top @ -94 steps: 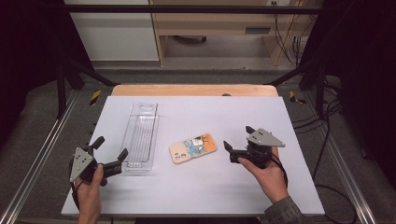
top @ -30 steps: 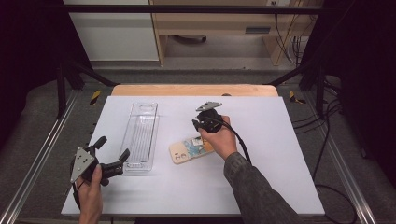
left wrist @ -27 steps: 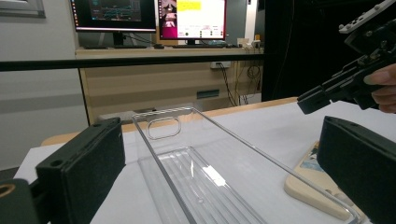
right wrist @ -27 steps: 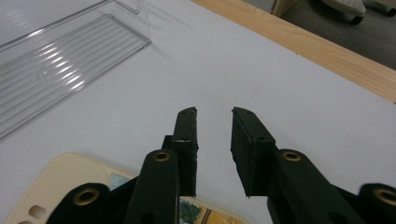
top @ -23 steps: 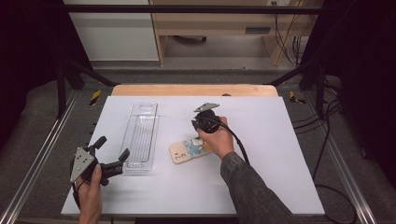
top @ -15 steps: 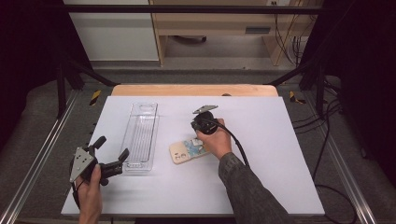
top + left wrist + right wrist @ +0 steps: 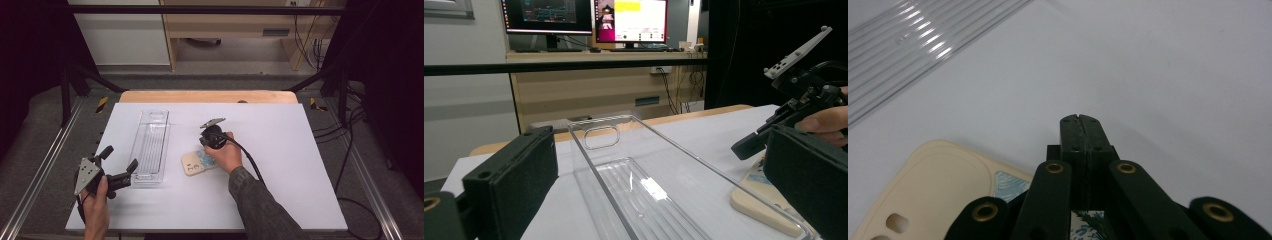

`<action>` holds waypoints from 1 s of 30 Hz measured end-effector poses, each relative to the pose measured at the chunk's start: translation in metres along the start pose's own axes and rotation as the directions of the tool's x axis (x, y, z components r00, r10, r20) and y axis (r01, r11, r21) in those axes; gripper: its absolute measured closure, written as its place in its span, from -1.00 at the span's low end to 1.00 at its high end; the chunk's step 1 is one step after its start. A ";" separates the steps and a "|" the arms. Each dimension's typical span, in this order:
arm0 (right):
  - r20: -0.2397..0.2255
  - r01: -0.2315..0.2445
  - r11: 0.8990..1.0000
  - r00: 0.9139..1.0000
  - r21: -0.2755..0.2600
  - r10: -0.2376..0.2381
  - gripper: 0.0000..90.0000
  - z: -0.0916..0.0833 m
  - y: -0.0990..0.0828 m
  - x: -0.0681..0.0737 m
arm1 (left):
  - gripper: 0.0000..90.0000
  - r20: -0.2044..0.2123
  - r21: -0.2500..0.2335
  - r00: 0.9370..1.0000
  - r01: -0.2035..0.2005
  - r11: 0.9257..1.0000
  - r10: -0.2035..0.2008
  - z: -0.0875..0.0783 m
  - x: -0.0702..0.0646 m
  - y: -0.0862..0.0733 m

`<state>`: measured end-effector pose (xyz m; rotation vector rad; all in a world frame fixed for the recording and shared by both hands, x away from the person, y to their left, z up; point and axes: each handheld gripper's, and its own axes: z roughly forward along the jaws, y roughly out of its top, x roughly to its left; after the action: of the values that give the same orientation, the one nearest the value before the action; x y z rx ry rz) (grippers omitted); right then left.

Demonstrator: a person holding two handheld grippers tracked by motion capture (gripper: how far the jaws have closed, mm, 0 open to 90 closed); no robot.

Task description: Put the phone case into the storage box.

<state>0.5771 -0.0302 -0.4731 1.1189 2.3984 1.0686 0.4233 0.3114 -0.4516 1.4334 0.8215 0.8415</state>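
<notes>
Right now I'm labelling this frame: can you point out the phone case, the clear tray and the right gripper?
phone case [image 7: 192,163], high view, on its cream end by the cutouts.
clear tray [image 7: 150,145], high view, on its ribbed floor.
right gripper [image 7: 1081,121], right gripper view, at the tips of its shut jaws.

We see the broad white tabletop [image 7: 280,165] evenly and brightly lit from above, while the surroundings on both sides fall into near black. Shadows under the forearm are soft and short. In the left gripper view, a small white glare patch sits on the ribbed floor of the clear plastic tray [image 7: 644,195], and the two bright monitor screens [image 7: 589,17] behind look slightly washed out. Its near black jaws are soft, out of focus. In the right gripper view, we find the closed black jaws sharp and the tabletop slightly grainy.
</notes>
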 end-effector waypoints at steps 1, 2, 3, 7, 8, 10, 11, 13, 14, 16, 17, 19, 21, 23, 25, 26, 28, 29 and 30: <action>0.002 0.001 1.000 1.000 0.008 -0.001 1.00 0.001 0.000 0.001 | -0.98 0.000 0.000 1.000 0.000 1.000 0.000 0.000 0.000 0.000; 0.001 0.002 1.000 1.000 0.014 -0.002 1.00 0.002 -0.001 0.001 | -0.98 0.001 -0.001 1.000 0.000 1.000 0.000 0.000 0.000 0.000; 0.001 0.000 1.000 1.000 0.017 0.000 1.00 0.002 -0.001 0.001 | -0.98 0.001 -0.001 1.000 0.000 1.000 0.000 0.000 0.000 0.000; -0.001 0.006 1.000 1.000 0.031 -0.006 1.00 0.004 -0.002 0.002 | -0.98 0.001 -0.001 1.000 0.000 1.000 0.000 0.000 0.000 0.000; -0.002 0.007 0.999 1.000 0.036 -0.007 1.00 0.005 -0.003 0.003 | -0.98 0.001 -0.001 1.000 0.000 1.000 0.000 0.000 0.000 0.000; -0.001 0.004 0.999 1.000 0.047 -0.004 1.00 0.006 -0.003 0.003 | -0.98 0.001 -0.001 1.000 -0.001 1.000 0.001 0.000 0.000 0.000; -0.002 0.004 0.999 1.000 0.046 -0.004 1.00 0.006 -0.004 0.003 | -0.98 0.002 -0.001 1.000 -0.001 1.000 0.001 0.000 0.000 0.000; -0.002 0.005 0.998 1.000 0.055 -0.005 1.00 0.007 -0.004 0.003 | -0.98 0.002 -0.001 1.000 -0.001 1.000 0.001 0.000 0.000 0.000; -0.001 0.000 0.998 1.000 0.059 0.000 1.00 0.007 -0.005 0.003 | -0.98 0.002 -0.001 1.000 -0.001 1.000 0.001 0.000 0.000 0.000; 0.000 0.001 0.998 1.000 0.065 -0.001 1.00 0.007 -0.005 0.002 | -0.98 0.002 0.000 1.000 -0.001 1.000 0.001 0.000 0.000 0.000; 0.000 -0.001 0.998 1.000 0.065 0.001 1.00 0.007 -0.006 0.002 | -0.98 0.002 0.000 1.000 -0.001 1.000 0.001 0.000 0.000 0.000; -0.001 -0.005 0.998 1.000 0.067 0.005 1.00 0.006 -0.006 0.002 | -0.98 0.002 -0.001 1.000 -0.001 1.000 0.001 0.000 0.000 0.000; -0.008 -0.005 0.998 1.000 0.069 0.005 1.00 0.005 -0.006 0.001 | -0.98 0.002 0.000 1.000 0.001 1.000 -0.001 0.000 0.000 0.000; -0.012 -0.008 0.997 1.000 0.082 0.009 1.00 0.004 -0.006 0.001 | -0.98 0.001 0.001 1.000 0.001 1.000 -0.001 0.000 0.000 0.000; -0.011 -0.005 0.996 1.000 0.091 0.006 1.00 0.003 -0.006 0.001 | -0.98 0.002 0.001 1.000 0.000 1.000 0.000 0.000 0.000 0.000; -0.011 -0.006 0.995 1.000 0.096 0.007 1.00 0.002 -0.006 0.001 | -0.98 0.002 0.000 1.000 -0.001 1.000 0.001 0.000 0.000 0.000; -0.010 0.000 0.995 1.000 0.104 0.001 1.00 0.001 -0.007 0.001 | -0.98 0.002 -0.001 1.000 -0.002 1.000 0.002 0.000 0.000 0.000; -0.013 0.008 0.994 1.000 0.107 -0.007 1.00 0.000 -0.007 0.002 | -0.98 0.002 0.000 1.000 -0.002 1.000 0.002 0.000 0.000 0.000; -0.014 0.007 0.993 1.000 0.114 -0.006 1.00 -0.001 -0.007 0.003 | -0.98 0.002 0.001 1.000 0.001 1.000 -0.001 0.000 0.000 0.000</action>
<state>0.5707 -0.0321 -0.4775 1.1429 2.4998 0.9508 0.4234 0.3111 -0.4516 1.4342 0.8214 0.8389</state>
